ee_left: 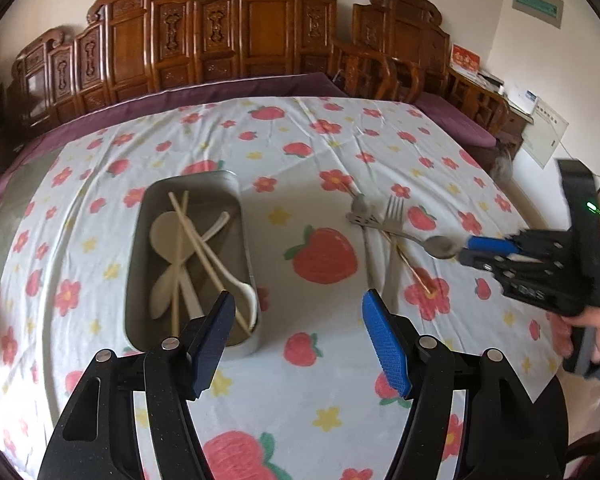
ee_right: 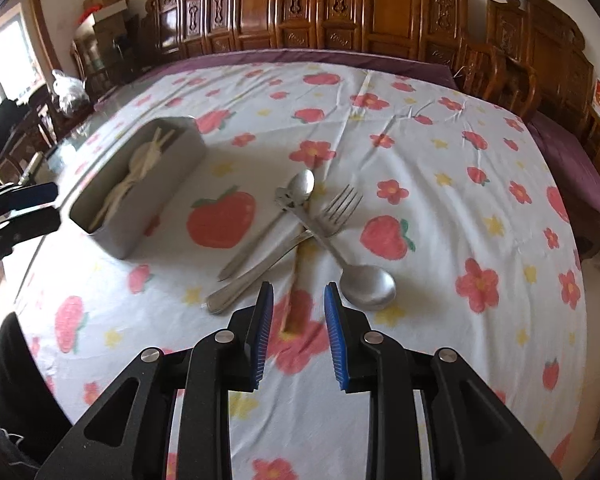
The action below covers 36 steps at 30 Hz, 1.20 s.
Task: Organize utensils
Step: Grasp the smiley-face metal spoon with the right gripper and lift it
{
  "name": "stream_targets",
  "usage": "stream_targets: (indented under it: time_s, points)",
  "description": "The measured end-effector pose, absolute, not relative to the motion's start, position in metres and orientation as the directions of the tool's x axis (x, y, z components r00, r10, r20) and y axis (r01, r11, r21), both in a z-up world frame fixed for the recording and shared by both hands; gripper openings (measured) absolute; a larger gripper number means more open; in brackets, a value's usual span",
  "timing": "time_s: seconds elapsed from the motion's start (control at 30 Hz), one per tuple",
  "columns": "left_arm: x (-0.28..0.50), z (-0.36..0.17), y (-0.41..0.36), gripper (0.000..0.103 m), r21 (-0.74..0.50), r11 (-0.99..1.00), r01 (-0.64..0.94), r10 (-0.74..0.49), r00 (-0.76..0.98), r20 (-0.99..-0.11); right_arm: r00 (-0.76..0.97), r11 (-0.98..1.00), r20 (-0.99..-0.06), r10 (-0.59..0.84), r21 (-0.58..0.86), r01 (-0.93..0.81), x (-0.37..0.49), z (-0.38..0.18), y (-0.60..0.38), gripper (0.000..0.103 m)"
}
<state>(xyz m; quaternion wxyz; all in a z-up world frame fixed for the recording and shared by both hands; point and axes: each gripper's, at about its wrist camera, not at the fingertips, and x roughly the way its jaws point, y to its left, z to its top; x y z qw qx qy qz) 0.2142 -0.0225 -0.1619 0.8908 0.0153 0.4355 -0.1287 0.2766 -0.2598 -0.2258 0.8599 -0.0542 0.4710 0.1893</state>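
A grey box (ee_left: pixel 140 240) holds several white plastic spoons and chopsticks (ee_left: pixel 188 248). My left gripper (ee_left: pixel 299 298) hovers open over the cloth just right of the box's near end, with nothing between its fingers. To the right lies a crossed pile of metal utensils: a fork (ee_right: pixel 336 210), a small spoon (ee_right: pixel 304 184), a large spoon (ee_right: pixel 366 286) and a thin golden stick (ee_right: pixel 298 280). My right gripper (ee_right: pixel 299 292) hangs just above the near end of that stick, jaws partly open, gripping nothing. From the left wrist view the right gripper (ee_left: pixel 471 251) is beside the large spoon (ee_left: pixel 440 246).
A strawberry-and-flower tablecloth (ee_left: pixel 324 140) covers the table, with a purple cloth (ee_right: pixel 340 58) along the far side. Carved wooden screens (ee_left: pixel 260 32) and chairs (ee_right: pixel 500 76) stand behind. A person's hand (ee_left: pixel 588 332) holds the right gripper near the table's right edge.
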Motion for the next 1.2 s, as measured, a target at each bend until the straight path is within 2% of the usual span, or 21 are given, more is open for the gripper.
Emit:
stream_targets:
  time_s: [0.4, 0.7, 0.9, 0.97, 1.2]
  points:
    - [0.208, -0.176, -0.048, 0.063, -0.081, 0.956, 0.281, -0.231, 0.555, -0.799, 0.413, 0.897, -0.892, 0.184, -0.019, -0.441, 0.343, -0.269, -0.249, 0.028]
    - [0.199, -0.180, -0.062, 0.063, -0.068, 0.949, 0.307, -0.233, 0.543, -0.807, 0.347, 0.876, -0.920, 0.184, -0.006, -0.483, 0.355, -0.284, -0.236, 0.028]
    - [0.199, -0.182, -0.063, 0.063, -0.072, 0.945, 0.319, -0.241, 0.530, -0.813, 0.341, 0.881, -0.918, 0.203, 0.019, -0.474, 0.359, -0.287, -0.240, 0.024]
    - [0.201, -0.183, -0.063, 0.063, -0.075, 0.945, 0.319, -0.243, 0.528, -0.814, 0.350, 0.885, -0.915, 0.203, 0.019, -0.464, 0.360, -0.287, -0.243, 0.017]
    - [0.207, -0.192, -0.067, 0.063, -0.082, 0.943, 0.324, -0.248, 0.514, -0.821, 0.360, 0.888, -0.915, 0.182, -0.004, -0.459, 0.355, -0.285, -0.246, 0.010]
